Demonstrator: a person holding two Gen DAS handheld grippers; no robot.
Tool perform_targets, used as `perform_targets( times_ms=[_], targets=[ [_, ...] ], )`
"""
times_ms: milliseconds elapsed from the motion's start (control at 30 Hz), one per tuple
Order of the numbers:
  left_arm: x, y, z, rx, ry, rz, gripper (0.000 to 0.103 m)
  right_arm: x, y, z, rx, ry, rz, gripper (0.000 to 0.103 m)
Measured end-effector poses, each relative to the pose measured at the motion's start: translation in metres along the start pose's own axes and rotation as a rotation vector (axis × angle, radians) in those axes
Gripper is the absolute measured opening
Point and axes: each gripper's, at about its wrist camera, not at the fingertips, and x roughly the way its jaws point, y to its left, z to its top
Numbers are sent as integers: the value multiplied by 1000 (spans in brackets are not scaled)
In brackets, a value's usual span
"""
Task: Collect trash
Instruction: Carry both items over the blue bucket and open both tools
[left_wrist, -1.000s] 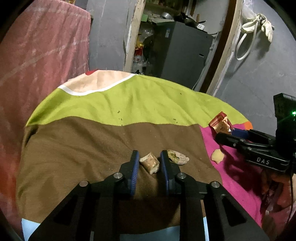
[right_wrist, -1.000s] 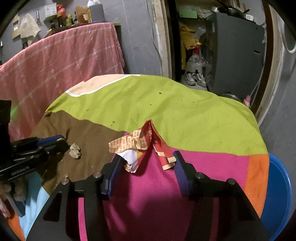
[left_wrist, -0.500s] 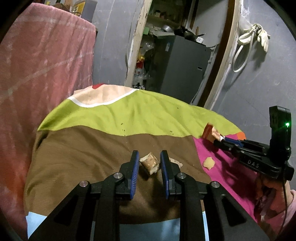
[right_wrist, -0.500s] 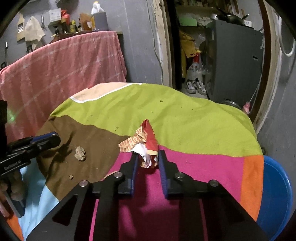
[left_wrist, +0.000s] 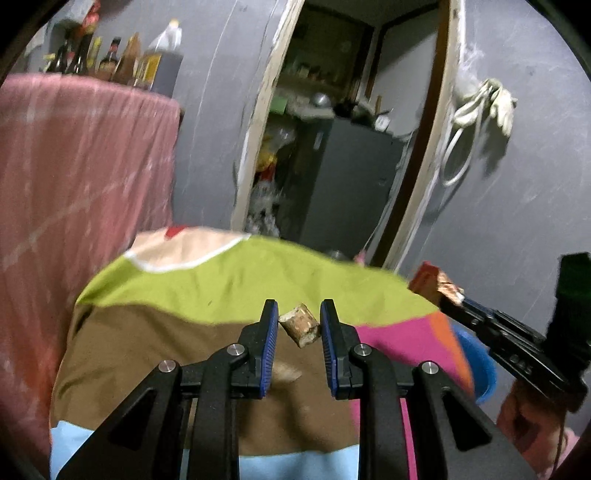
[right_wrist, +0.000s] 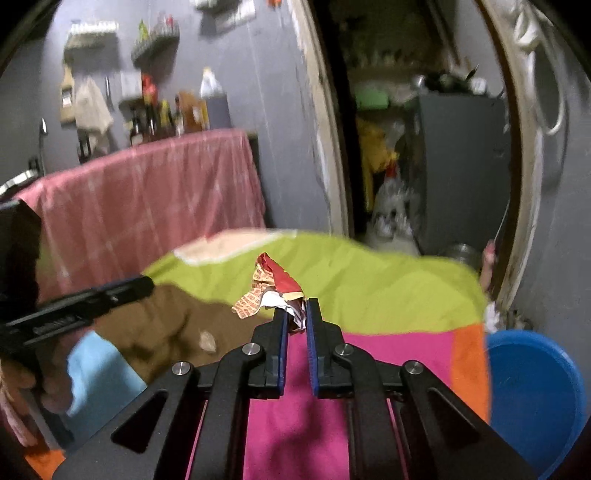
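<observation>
While both pieces hang clear of the bedspread (left_wrist: 236, 280), the left gripper (left_wrist: 299, 325) pinches a food chunk (left_wrist: 300, 328) and the right gripper (right_wrist: 295, 321) is clamped on a crumpled wrapper (right_wrist: 273, 288), prob. bound for the blue tub (right_wrist: 532, 398) just off the bedspread's rt edge.

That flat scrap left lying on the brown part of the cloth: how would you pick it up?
Judging loosely, come straight down from above and pinch the scrap across its narrower width. It lies flat on the brown cloth, so no side sticks up to grab. It is blurred, so finer detail is unclear.
</observation>
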Motion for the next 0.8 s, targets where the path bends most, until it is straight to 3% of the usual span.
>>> perform_targets(
  times_ms=[167, 400, 533, 800],
  targets=[
    [-15, -53, 15, 50, -163, -48, 19, -62, -3, 21, -27, -177, -86, 7],
    [-23, -132, 21, 96, -304, -151, 19, -136, -19, 39, -86, -343, -252, 7],
    [-14, -174, 18, 102, -322, -214, 19, -166, -36, 39, -101, -394, -352, 7],
    [28, -236, 8, 118, -275, -269, 19, -192, -93, 18, -65, -388, -474, 8]
  ],
)
